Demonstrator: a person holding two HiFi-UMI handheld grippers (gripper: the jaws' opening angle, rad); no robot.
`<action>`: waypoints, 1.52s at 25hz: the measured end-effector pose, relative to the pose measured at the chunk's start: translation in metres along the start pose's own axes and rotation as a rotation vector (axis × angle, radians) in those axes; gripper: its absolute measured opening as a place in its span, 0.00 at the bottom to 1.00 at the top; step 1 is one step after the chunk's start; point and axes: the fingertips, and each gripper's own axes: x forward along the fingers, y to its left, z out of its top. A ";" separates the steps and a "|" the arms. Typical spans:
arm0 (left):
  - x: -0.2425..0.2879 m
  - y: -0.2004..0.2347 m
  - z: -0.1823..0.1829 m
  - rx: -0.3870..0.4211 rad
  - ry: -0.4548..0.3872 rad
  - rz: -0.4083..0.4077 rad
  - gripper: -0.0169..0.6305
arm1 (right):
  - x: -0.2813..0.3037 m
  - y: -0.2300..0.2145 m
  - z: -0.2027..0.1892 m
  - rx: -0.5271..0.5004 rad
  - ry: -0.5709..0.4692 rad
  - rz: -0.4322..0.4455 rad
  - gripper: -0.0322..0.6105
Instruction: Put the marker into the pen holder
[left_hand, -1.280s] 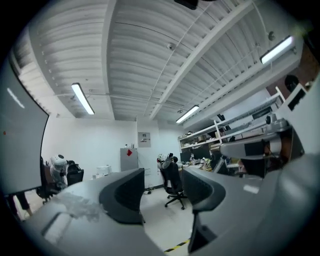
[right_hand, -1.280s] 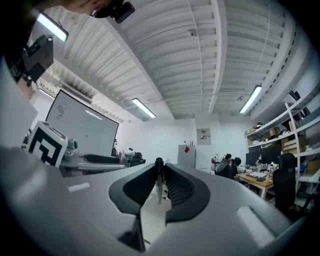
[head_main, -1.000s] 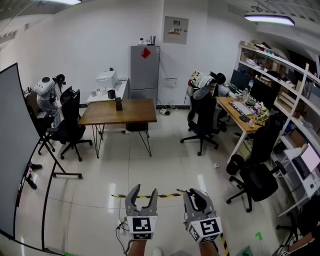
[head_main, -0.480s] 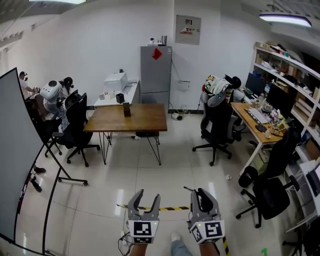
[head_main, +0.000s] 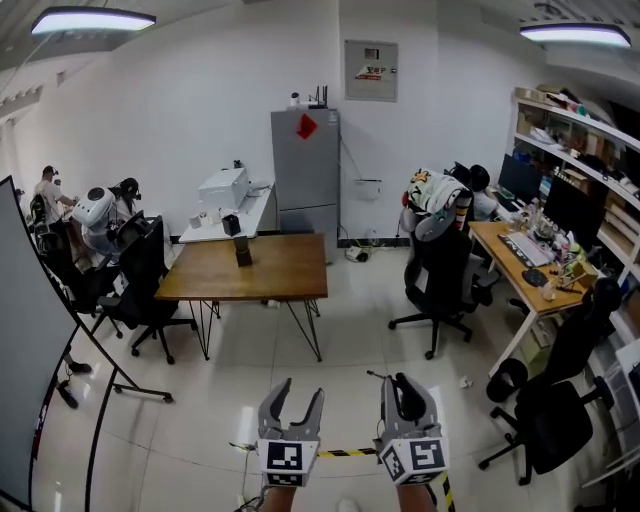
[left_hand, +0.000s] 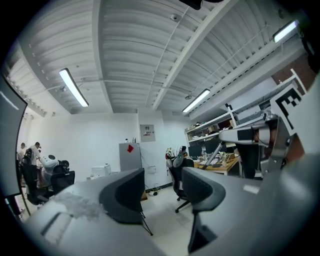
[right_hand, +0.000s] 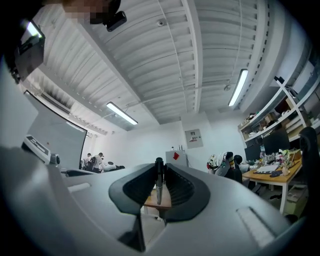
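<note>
A dark marker stands upright between the jaws of my right gripper, which is shut on it. In the head view the right gripper is at the bottom, and the marker pokes out at its left as a thin dark tip. Beside it my left gripper is open and holds nothing; in its own view the left gripper shows a wide gap between its pads. A small black pen holder stands on a wooden table well ahead across the floor.
Black office chairs stand left and right of the table. A long desk with shelves runs along the right wall. A grey fridge is at the back, a grey panel on a stand at the left, and yellow-black floor tape just ahead.
Both grippers have moved forward together across the room; the wooden table and chairs look nearer and the floor tape has slid toward me. The right jaws stay shut on the marker.
</note>
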 end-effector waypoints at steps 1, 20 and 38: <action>0.009 0.003 -0.002 0.003 0.009 0.008 0.39 | 0.010 0.000 -0.002 0.010 0.013 0.017 0.16; -0.008 0.250 -0.054 -0.082 0.064 0.514 0.38 | 0.204 0.215 -0.075 -0.014 0.104 0.569 0.16; 0.087 0.464 -0.087 -0.095 0.050 0.444 0.38 | 0.408 0.300 -0.154 -0.004 0.233 0.470 0.16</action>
